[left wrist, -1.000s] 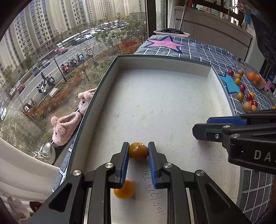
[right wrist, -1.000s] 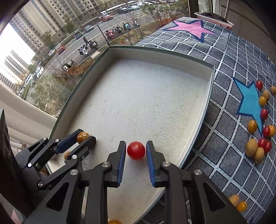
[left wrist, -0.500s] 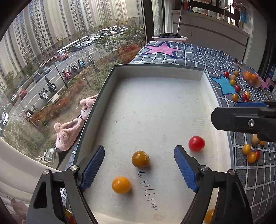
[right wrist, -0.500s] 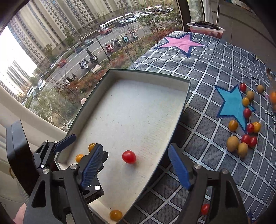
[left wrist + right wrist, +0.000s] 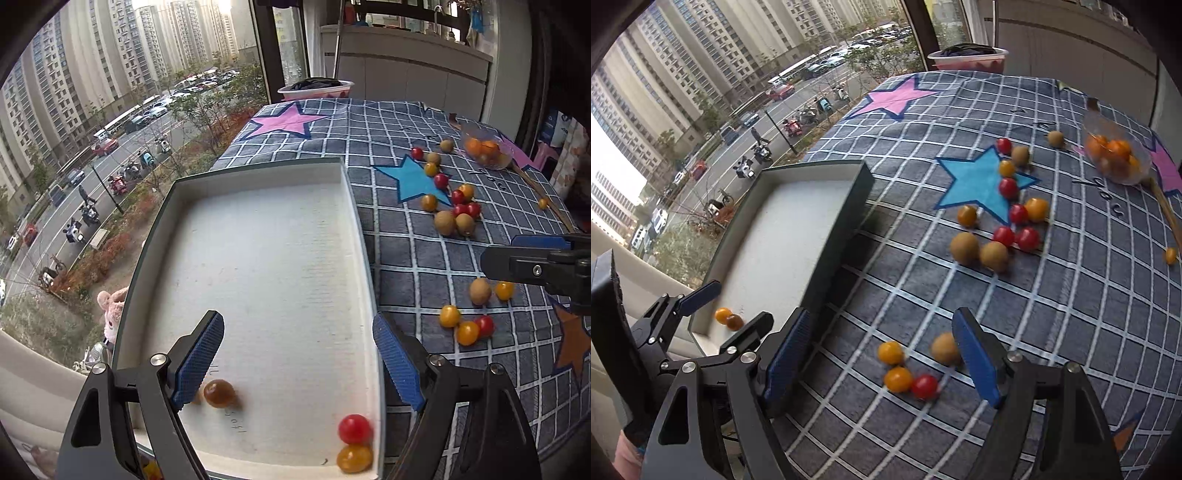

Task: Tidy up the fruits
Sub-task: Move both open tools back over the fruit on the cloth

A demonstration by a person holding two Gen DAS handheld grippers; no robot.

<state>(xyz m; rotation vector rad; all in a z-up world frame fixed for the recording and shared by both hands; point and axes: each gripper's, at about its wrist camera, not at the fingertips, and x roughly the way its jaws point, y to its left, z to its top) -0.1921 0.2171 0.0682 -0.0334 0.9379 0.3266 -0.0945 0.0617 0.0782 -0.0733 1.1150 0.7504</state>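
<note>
A shallow white tray [image 5: 354, 206] with dark outer walls [image 5: 842, 221] lies on the checked cloth. In it are a brownish-orange tomato [image 5: 219, 393], a red tomato [image 5: 354, 428] and a yellow one [image 5: 354, 458] in the near right corner. My left gripper [image 5: 299, 363] is open and empty above the tray's near end. My right gripper [image 5: 882, 360] is open and empty over the cloth, above a small group: two yellow tomatoes [image 5: 891, 352], a red one [image 5: 924, 386] and a brown longan [image 5: 943, 349].
Several more red and yellow tomatoes and brown longans [image 5: 997, 236] lie around the blue star [image 5: 979, 184]. A clear bowl of orange fruit [image 5: 1115, 155] and a wooden stick [image 5: 1165, 210] are at the far right. The table's left edge meets a window.
Both grippers opened and let go of their tomatoes in the tray, then drew back. The right gripper moved right, out over the cloth. The red tomato rolled to the tray's near right corner.
</note>
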